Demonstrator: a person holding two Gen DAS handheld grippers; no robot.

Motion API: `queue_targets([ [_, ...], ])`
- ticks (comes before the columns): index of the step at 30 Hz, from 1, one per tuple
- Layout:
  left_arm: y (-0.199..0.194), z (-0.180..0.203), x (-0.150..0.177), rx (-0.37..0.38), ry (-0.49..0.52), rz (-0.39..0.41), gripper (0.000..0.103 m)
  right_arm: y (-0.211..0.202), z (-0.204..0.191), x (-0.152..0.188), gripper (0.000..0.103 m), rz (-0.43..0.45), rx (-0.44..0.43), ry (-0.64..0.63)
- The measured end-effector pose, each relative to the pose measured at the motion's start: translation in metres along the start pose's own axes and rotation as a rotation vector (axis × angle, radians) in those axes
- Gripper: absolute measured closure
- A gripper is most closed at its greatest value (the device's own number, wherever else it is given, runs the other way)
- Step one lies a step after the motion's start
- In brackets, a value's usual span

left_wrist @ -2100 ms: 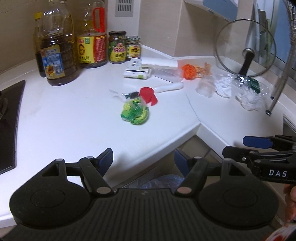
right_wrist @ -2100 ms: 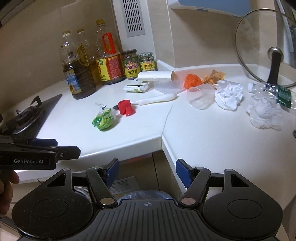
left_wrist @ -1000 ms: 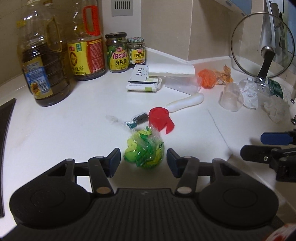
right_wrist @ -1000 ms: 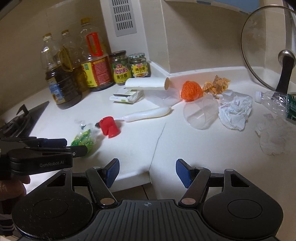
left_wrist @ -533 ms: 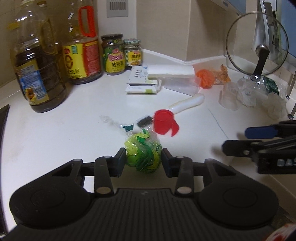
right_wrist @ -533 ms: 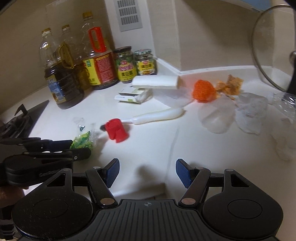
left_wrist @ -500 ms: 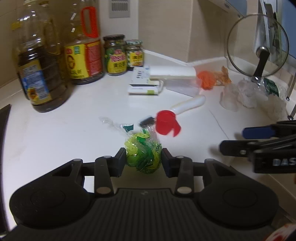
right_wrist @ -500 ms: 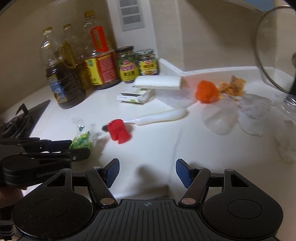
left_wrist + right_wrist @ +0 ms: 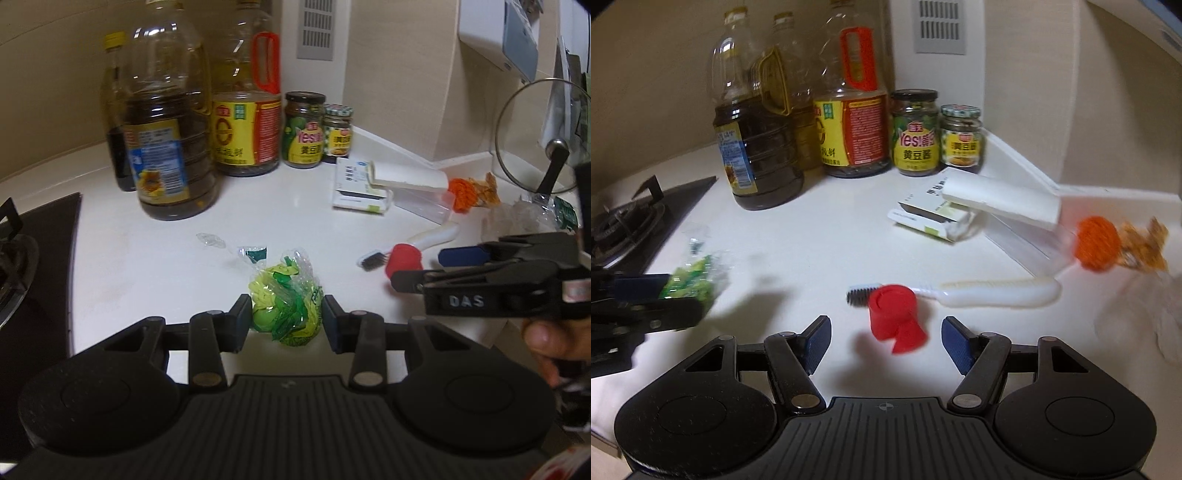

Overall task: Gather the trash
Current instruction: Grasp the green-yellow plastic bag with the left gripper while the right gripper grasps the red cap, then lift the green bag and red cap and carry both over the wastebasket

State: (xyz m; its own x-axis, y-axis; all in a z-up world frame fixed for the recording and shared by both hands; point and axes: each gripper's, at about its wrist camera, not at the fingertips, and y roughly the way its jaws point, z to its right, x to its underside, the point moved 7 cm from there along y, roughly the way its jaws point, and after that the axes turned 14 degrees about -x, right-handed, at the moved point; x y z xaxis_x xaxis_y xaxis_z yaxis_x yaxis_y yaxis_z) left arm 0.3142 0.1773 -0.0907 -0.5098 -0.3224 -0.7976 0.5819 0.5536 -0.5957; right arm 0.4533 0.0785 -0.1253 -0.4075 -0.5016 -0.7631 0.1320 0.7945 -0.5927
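Observation:
A crumpled green-and-yellow plastic bag [image 9: 286, 314] sits between the pads of my left gripper [image 9: 287, 319], which is shut on it just over the white counter [image 9: 147, 266]. In the right wrist view the same bag [image 9: 690, 282] shows blurred at the left, in the left gripper [image 9: 646, 299]. My right gripper [image 9: 886, 339] is open, with a red cap [image 9: 894, 317] between its fingers and touching neither pad. From the left wrist view the right gripper [image 9: 424, 269] reaches in from the right, next to the red cap [image 9: 404, 258].
A white-handled brush [image 9: 997, 293] lies behind the cap. Oil bottles [image 9: 166, 147], jars [image 9: 304, 129], a small box [image 9: 931, 218], an orange net ball [image 9: 1095, 243] and a glass lid [image 9: 535, 136] stand further back. A gas hob [image 9: 33, 266] is at the left. Clear wrapper scraps [image 9: 251, 253] lie near the bag.
My left gripper's jaws closed onto the green bag. My right gripper swept left across the counter, from in front of the clear cup to around the red cap.

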Motion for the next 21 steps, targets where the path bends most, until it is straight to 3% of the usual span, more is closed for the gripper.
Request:
queue_targets([
  [6, 0.001, -0.011, 0.003, -0.007, -0.022, -0.009, 0.066, 0.018, 0.001, -0.006, 0.038, -0.019, 0.042, -0.051],
  [10, 0.002, -0.012, 0.005, -0.003, -0.026, -0.015, 0.066, 0.024, 0.001, -0.006, 0.053, -0.038, 0.043, -0.057],
  [13, 0.001, -0.013, 0.006, 0.000, -0.026, -0.017, 0.066, 0.026, 0.000, -0.005, 0.071, -0.046, 0.048, -0.065],
  [21, -0.008, -0.006, 0.007, 0.014, -0.014, -0.009, 0.066, 0.009, -0.008, 0.001, 0.071, -0.019, 0.051, -0.051],
])
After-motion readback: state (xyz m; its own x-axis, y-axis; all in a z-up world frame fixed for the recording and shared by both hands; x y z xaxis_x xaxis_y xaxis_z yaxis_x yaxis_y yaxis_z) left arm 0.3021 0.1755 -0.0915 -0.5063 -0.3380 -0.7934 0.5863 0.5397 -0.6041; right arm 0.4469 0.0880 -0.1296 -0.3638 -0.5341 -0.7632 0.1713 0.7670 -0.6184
